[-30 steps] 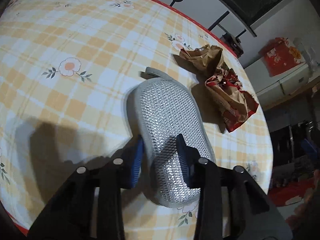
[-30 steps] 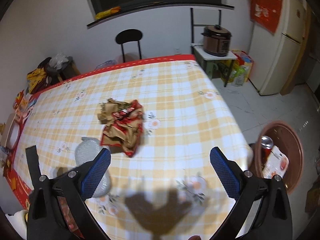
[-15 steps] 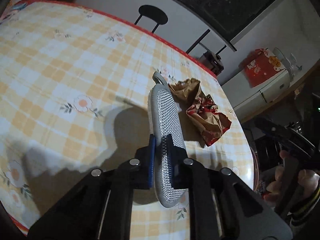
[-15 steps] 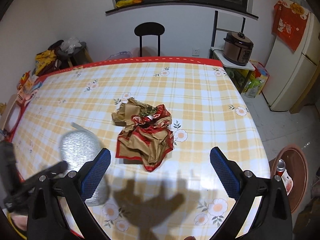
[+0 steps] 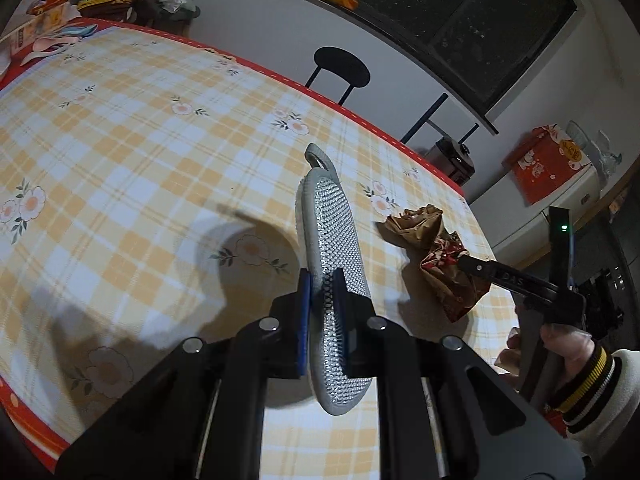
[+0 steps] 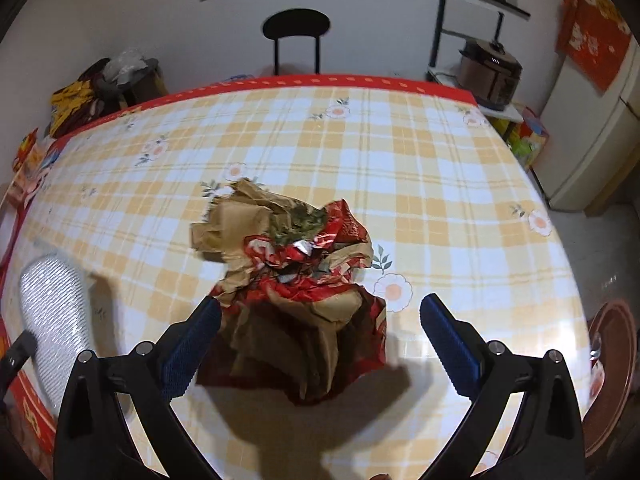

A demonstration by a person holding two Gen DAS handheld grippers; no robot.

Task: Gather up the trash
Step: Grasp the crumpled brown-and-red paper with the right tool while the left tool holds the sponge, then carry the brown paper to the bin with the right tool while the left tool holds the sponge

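A crumpled brown-and-red paper wrapper [image 6: 296,272] with food scraps lies on the checked tablecloth [image 6: 400,160]. My right gripper [image 6: 320,312] stands open low over its near end, one blue pad on each side. The left pad sits right at the paper's edge. My left gripper [image 5: 322,280] is shut on a grey scrub pad [image 5: 332,232] with a silver mesh face, held on edge above the table. In the left wrist view the wrapper [image 5: 436,248] lies to the right, where a finger of the right gripper [image 5: 500,276] reaches it. The pad [image 6: 52,304] shows at the left of the right wrist view.
A round brown bin [image 6: 612,376] stands on the floor off the table's right edge. Behind the table are a black chair [image 6: 296,28], a rice cooker [image 6: 490,70] on a stand and a fridge [image 6: 592,140]. Bags and clutter [image 6: 100,88] sit at the far left corner.
My left gripper shut on the scrub pad and lifted it off the table on edge. My right gripper came down and forward until its open fingers stood on either side of the wrapper.
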